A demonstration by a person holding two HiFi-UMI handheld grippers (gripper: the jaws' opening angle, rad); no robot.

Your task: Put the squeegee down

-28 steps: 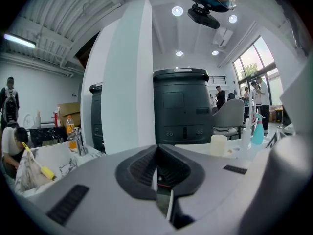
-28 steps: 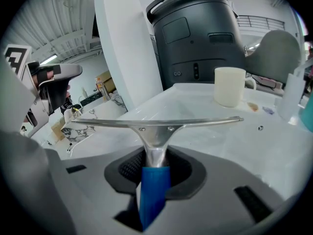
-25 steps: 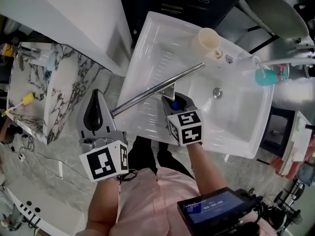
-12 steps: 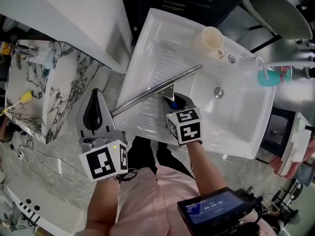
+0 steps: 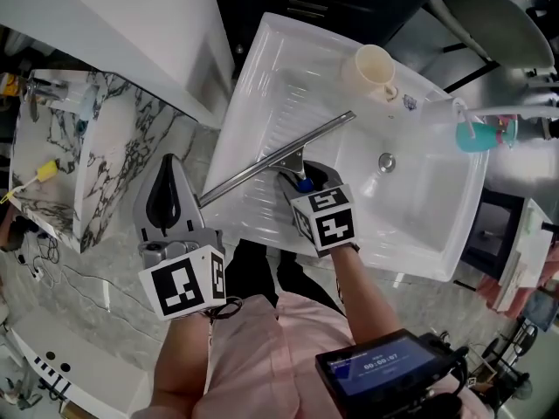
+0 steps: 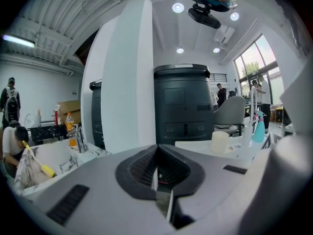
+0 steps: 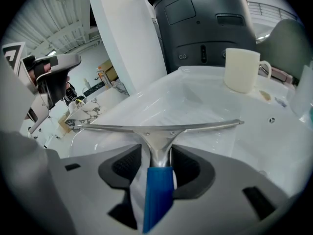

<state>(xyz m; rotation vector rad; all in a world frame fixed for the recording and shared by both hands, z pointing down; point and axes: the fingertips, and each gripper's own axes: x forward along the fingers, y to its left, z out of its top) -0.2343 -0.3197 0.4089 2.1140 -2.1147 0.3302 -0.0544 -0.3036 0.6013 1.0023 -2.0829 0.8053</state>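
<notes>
The squeegee (image 5: 278, 156), a long steel blade on a blue handle (image 7: 157, 195), lies slantwise on the ribbed left side of the white sink (image 5: 253, 77). My right gripper (image 5: 302, 178) is around the handle and its jaws are opening. In the right gripper view there is a gap on each side of the handle, and the pads (image 7: 124, 166) do not press on it. The blade (image 7: 161, 128) rests across the sink floor ahead of the right gripper (image 7: 156, 156). My left gripper (image 5: 169, 171) hovers off the sink's left side over the marble floor, shut and empty, with its tips meeting (image 6: 157, 150).
A cream mug (image 5: 371, 70) stands at the sink's far rim, and a teal spray bottle (image 5: 476, 136) at its right. The drain (image 5: 385, 161) is right of the squeegee. A marble counter (image 5: 96, 160) with a tap lies to the left, and a dark cabinet (image 6: 185, 106) behind.
The right gripper's jaws have spread apart around the blue handle. The squeegee has settled a little to the left on the sink. The left gripper has stayed put.
</notes>
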